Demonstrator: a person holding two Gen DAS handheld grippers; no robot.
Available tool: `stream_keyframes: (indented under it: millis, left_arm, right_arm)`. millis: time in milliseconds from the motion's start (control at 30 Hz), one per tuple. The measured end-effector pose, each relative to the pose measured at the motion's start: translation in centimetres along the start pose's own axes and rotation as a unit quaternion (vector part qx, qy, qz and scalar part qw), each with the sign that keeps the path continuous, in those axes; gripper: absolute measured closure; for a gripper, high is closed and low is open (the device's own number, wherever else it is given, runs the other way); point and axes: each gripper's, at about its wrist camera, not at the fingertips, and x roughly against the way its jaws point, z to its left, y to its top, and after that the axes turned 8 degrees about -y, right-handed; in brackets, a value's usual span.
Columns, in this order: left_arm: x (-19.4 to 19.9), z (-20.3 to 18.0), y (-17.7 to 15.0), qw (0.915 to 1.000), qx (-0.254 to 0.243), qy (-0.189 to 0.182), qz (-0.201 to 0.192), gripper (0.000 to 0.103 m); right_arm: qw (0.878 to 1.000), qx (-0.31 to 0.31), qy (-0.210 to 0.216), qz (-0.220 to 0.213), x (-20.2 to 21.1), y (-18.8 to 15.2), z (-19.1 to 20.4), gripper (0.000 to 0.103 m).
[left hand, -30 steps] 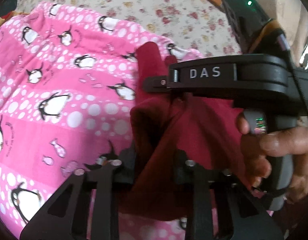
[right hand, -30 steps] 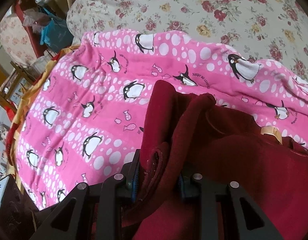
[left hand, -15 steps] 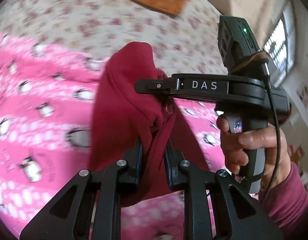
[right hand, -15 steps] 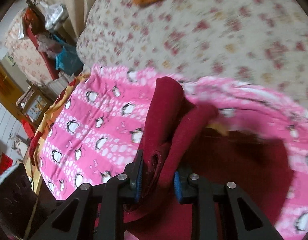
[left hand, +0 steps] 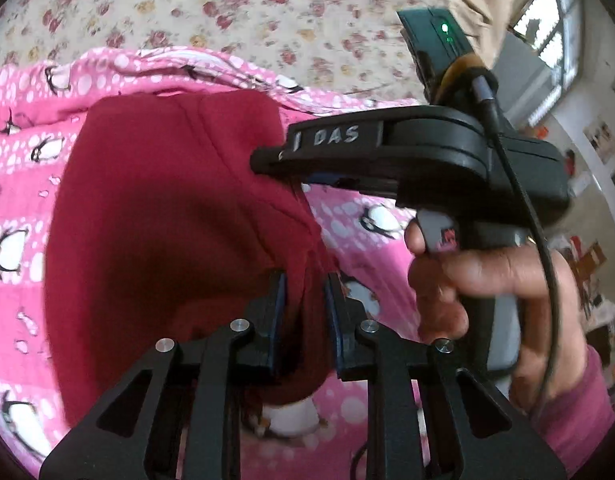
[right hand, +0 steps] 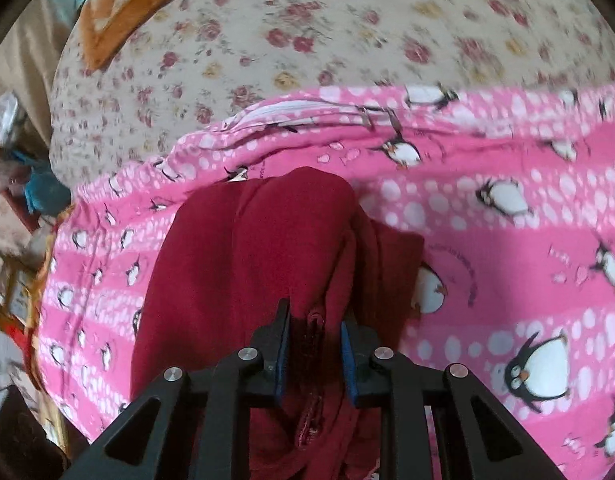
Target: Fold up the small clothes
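Hanging between your two claws, the dark red garment now drapes downward as a broad panel over the pink penguin blanket, where half a second ago it was bunched into a narrow raised peak and a second ago it lay crumpled low against the blanket. That spreading suggests you have lifted and shaken it out, so it looks ready to be laid flat for a first fold rather than already folded. Its long axis runs away from your left claw toward the far edge of the blanket, the rounded top end pointing to the flowered bedsheet; in the right wrist view it likewise stretches forward from the right claw. Both claws are pressed together on bunched cloth, each pinching an edge of the garment, and your right hand squeezes its trigger. An orange patterned cushion sits well apart, at the far corner of the bed.
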Motion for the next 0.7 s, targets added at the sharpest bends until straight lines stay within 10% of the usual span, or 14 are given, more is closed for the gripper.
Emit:
stream_keyframes:
  millis: [67, 167, 433, 567, 700]
  left_arm:
    - [2.1, 0.1, -0.5, 0.9997, -0.022, -0.004, 0.006, 0.052]
    - [6.1, 0.5, -2.3, 0.9978, -0.056, 0.025, -0.022, 0.047]
    - [7.3, 5.6, -3.8, 0.9925, 0.005, 0.114, -0.046, 0.047]
    - [6.3, 5.9, -3.6, 0.9918, 0.019, 0.123, -0.030, 0.047]
    - [7.4, 5.1, -4.4, 0.9892, -0.015, 0.138, -0.048, 0.047]
  right_arm:
    - [1.000, -0.019, 0.017, -0.015, 1.4, -0.4, -0.6, 0.068]
    - [0.998, -0.030, 0.044, -0.037, 4.0, -2.0, -1.0, 0.039]
    - [0.997, -0.014, 0.072, 0.026, 3.2, -6.4, 1.3, 0.037]
    - [0.998, -0.004, 0.061, 0.031, 1.5, -6.6, 2.2, 0.079]
    - [0.993, 0.106, -0.031, -0.031, 4.9, -7.6, 3.6, 0.087]
